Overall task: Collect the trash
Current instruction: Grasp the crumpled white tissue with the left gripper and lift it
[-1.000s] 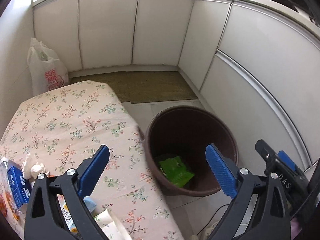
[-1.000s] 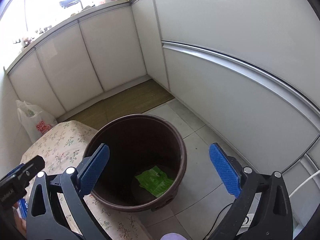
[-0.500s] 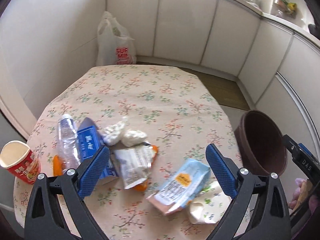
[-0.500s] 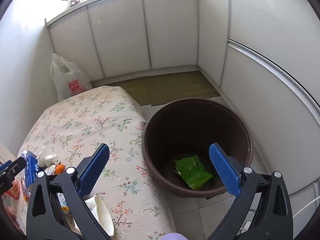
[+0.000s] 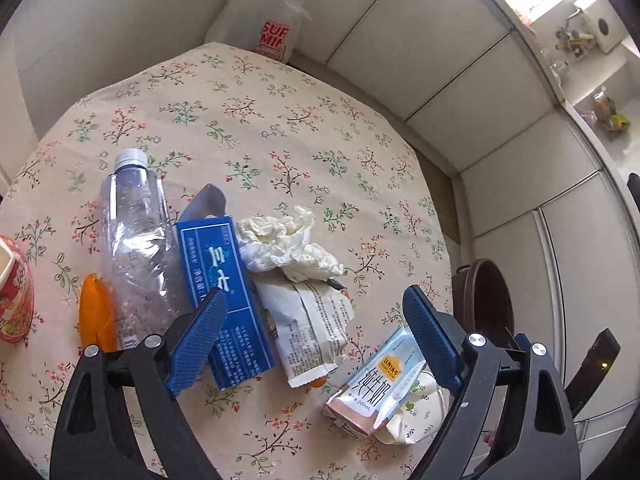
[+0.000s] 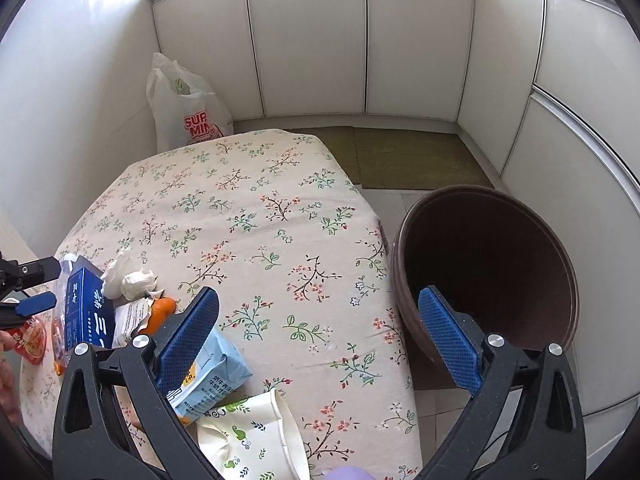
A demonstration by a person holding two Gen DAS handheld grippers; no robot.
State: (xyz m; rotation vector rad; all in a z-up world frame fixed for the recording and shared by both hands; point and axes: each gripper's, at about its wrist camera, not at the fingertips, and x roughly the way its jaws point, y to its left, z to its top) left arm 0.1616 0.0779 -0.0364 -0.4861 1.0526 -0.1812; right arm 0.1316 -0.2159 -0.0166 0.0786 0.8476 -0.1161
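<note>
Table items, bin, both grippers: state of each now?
Bottle: capped, lying flat.
Blue box: flat, end flap open.
Tissue: crumpled.
Wrapper: torn open.
Milk carton: on its side.
Paper cup: tipped over.
Red cup: upright.
Bin: upright on floor, contents hidden.
Left gripper: closing, nothing held.
Right gripper: open, nothing held.

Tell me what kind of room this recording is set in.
Probably a home kitchen corner: white cabinets under a countertop with small items, a table in a floral cloth strewn with food packaging, and a brown bin on the tiled floor.
</note>
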